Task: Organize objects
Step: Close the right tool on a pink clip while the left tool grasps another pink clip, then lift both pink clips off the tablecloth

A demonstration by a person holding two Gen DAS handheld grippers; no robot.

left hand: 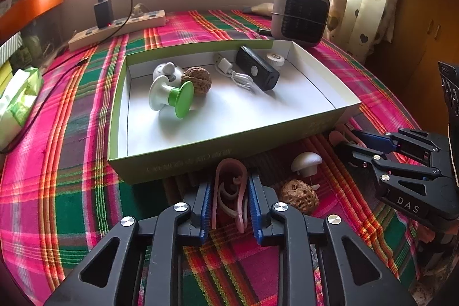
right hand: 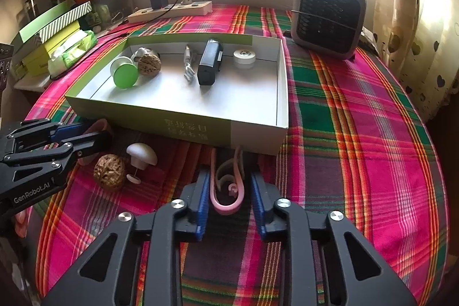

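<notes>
My left gripper (left hand: 230,208) is shut on a pink plastic clip (left hand: 229,188) lying on the plaid cloth just before the green and white box (left hand: 200,159). My right gripper (right hand: 231,197) straddles a second pink clip (right hand: 226,205) in front of the box (right hand: 200,131); the left pad touches it, the right pad stands slightly off. A walnut (left hand: 299,200) (right hand: 110,171) and a white mushroom-shaped peg (left hand: 307,161) (right hand: 142,154) lie between the grippers. In the box are a green and white spool (left hand: 172,96), another walnut (left hand: 198,79), a white cable (left hand: 238,76), a black device (left hand: 258,70) and a white cap (left hand: 274,59).
A grey fan heater (left hand: 299,12) stands behind the box at the right. A power strip (left hand: 117,29) with a black charger lies at the back left. A tissue pack (left hand: 17,102) and stacked boxes (right hand: 51,27) sit at the left edge. A curtain (right hand: 416,33) hangs at the right.
</notes>
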